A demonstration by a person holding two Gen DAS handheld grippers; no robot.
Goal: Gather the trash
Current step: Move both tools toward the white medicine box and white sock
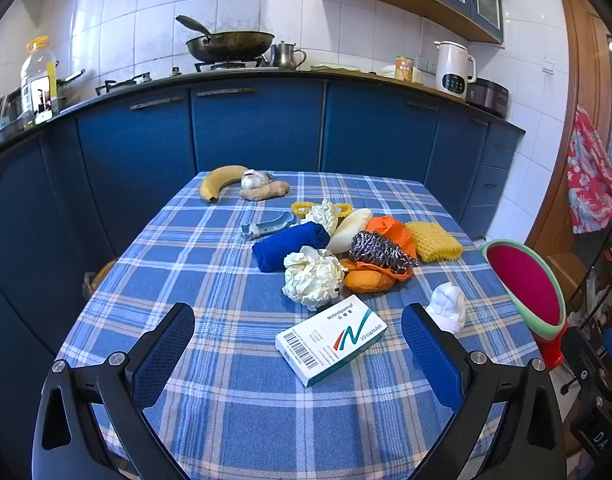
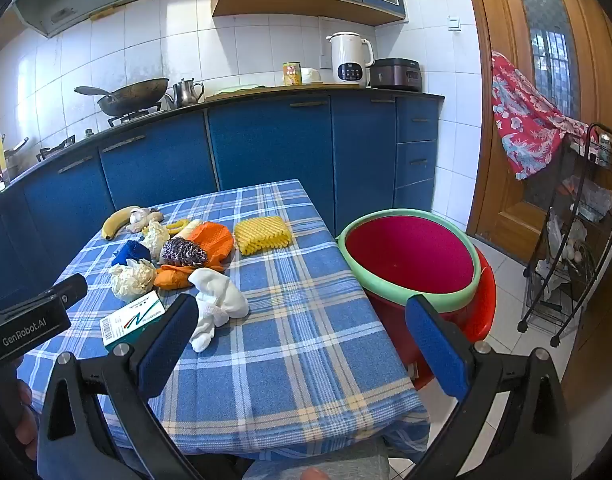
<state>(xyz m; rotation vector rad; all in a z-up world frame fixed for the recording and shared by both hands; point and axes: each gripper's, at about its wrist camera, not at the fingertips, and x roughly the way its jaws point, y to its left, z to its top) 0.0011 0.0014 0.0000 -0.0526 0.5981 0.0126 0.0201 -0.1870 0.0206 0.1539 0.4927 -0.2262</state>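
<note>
A pile of trash lies on the blue plaid table [image 1: 210,280]: a medicine box [image 1: 331,340], crumpled paper [image 1: 313,278], a white cloth wad [image 1: 447,306], orange peel-like pieces [image 1: 371,278], a dark scrubber [image 1: 379,252], a blue cloth [image 1: 292,246] and yellow foam netting [image 1: 433,240]. My left gripper [image 1: 298,344] is open and empty, low over the table just before the box. My right gripper [image 2: 302,336] is open and empty over the table's right part; the white cloth wad [image 2: 218,306] lies by its left finger. A red bin with a green rim [image 2: 413,256] stands right of the table.
A banana [image 1: 220,180], garlic [image 1: 254,178] and ginger [image 1: 266,191] lie at the table's far end, with a metal tool [image 1: 266,228] nearby. Blue cabinets [image 1: 258,128] and a counter with a wok stand behind. A wire rack [image 2: 569,232] stands by the wooden door.
</note>
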